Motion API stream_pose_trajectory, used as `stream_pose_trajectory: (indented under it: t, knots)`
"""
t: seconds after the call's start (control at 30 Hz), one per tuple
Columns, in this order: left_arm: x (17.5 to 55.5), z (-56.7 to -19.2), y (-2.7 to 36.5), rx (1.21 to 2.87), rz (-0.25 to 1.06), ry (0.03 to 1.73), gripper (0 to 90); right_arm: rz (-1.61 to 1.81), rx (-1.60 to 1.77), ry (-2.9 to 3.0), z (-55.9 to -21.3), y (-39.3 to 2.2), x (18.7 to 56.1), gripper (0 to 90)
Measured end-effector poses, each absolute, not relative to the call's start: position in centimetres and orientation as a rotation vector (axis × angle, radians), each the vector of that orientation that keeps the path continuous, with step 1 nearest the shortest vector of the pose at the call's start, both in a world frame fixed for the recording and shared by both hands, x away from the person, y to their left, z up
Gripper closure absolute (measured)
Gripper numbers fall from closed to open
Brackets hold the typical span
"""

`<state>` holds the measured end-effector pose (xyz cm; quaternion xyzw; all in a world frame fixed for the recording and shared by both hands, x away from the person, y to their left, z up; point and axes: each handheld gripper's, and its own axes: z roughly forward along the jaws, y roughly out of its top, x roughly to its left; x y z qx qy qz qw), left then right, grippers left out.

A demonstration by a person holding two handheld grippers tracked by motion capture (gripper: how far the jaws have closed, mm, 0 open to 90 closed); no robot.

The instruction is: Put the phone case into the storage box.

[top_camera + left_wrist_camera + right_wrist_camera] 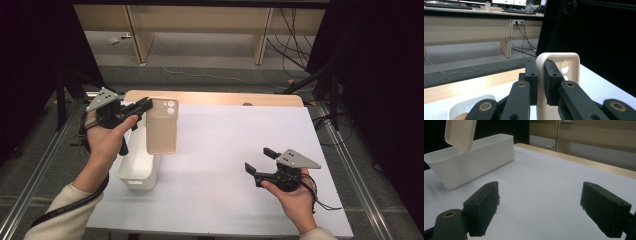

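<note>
Jaws of the left hand-held gripper [144,105] are clamped on one long edge of a beige phone case [161,126], which hangs in the air with its camera cut-outs at the far end, over the far part of a white bin [134,172] standing on the bench [240,150]. Well apart to the right, the right hand-held gripper [260,161] hovers low over bare bench with its jaws spread wide and nothing between them.
</note>
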<state>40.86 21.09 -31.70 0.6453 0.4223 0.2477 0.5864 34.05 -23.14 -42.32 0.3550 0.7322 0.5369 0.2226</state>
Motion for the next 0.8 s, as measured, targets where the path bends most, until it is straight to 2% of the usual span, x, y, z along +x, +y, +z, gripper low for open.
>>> stream_pose_trajectory:
  t: [0.8]
  knots:
    - [41.6, -32.0, 22.9, 1.481, 0.602, 1.026, 82.4, 1.504, 0.974, 2.04, -42.4, -23.0, 34.0, 16.7]
